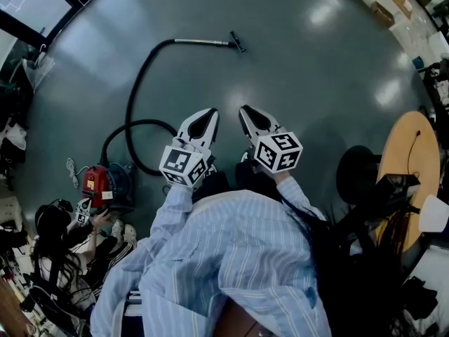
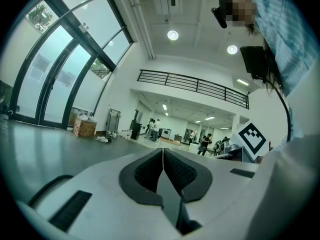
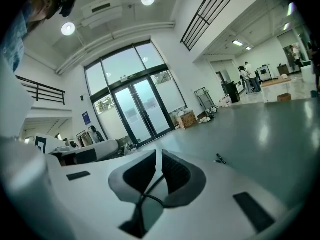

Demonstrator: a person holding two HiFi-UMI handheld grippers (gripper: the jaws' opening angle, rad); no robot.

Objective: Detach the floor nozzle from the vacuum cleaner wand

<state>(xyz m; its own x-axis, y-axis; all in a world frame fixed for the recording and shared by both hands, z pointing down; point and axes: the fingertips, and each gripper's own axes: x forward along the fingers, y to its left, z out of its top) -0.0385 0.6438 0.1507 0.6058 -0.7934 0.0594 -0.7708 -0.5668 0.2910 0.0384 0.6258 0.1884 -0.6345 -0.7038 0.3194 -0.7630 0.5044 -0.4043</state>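
A red canister vacuum (image 1: 98,182) stands on the grey floor at the left. Its black hose (image 1: 135,97) curves away to a metal wand (image 1: 202,42), which ends in a small black floor nozzle (image 1: 237,43) lying far ahead. That nozzle also shows as a small dark piece (image 3: 219,159) on the floor in the right gripper view. My left gripper (image 1: 209,112) (image 2: 163,151) is held up near my chest, shut with nothing in it. Beside it my right gripper (image 1: 245,109) (image 3: 159,154) is nearly shut, with a thin slit between its pads and nothing between them. Both are far from the wand.
A person (image 1: 56,237) sits on the floor by the vacuum at the lower left. A round wooden table (image 1: 410,163) and a black stool (image 1: 358,174) stand at the right. Glass doors (image 3: 135,109) and a cardboard box (image 3: 186,119) lie beyond the nozzle.
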